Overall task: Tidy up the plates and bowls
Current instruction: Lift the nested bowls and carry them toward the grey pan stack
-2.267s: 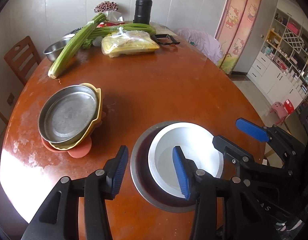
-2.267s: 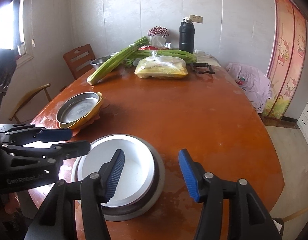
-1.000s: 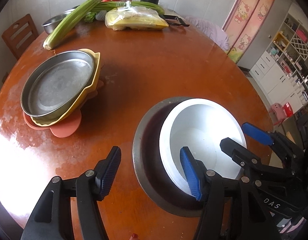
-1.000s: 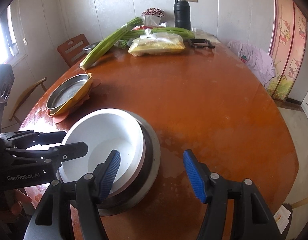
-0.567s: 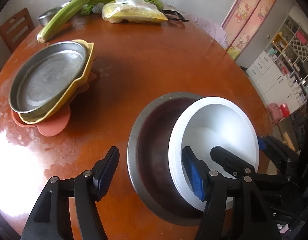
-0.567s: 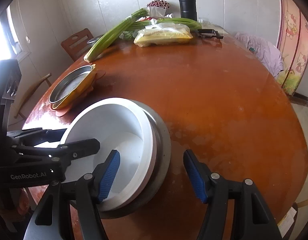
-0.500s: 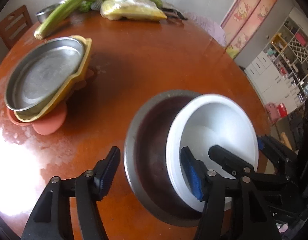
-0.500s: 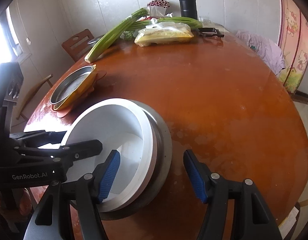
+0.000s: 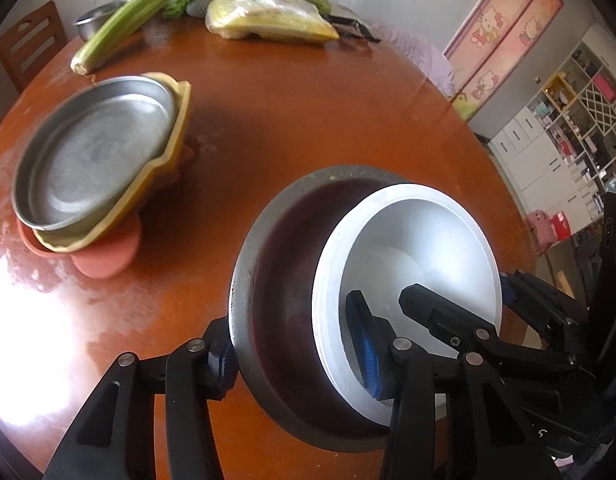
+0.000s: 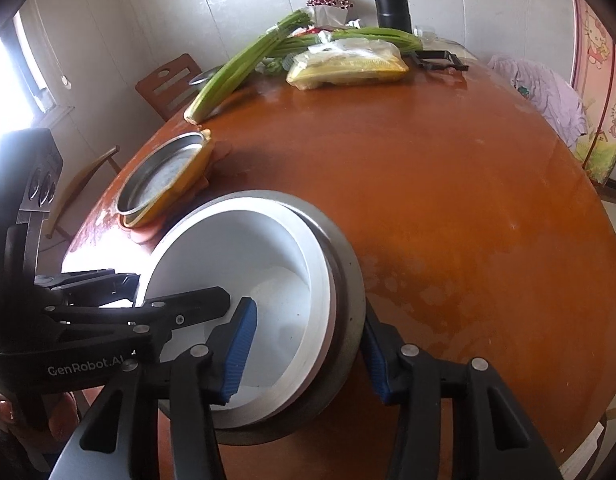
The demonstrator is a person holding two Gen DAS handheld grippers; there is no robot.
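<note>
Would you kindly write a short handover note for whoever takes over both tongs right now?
Left tongs: closing across the near-left rims of the metal bowl and the white bowl nested in it.
Right tongs: closing across the same pair's right rims.
Done: metal plate, yellow dish and pink plate stacked at left on the table.
Left: probably carry the bowl pair to its place.
</note>
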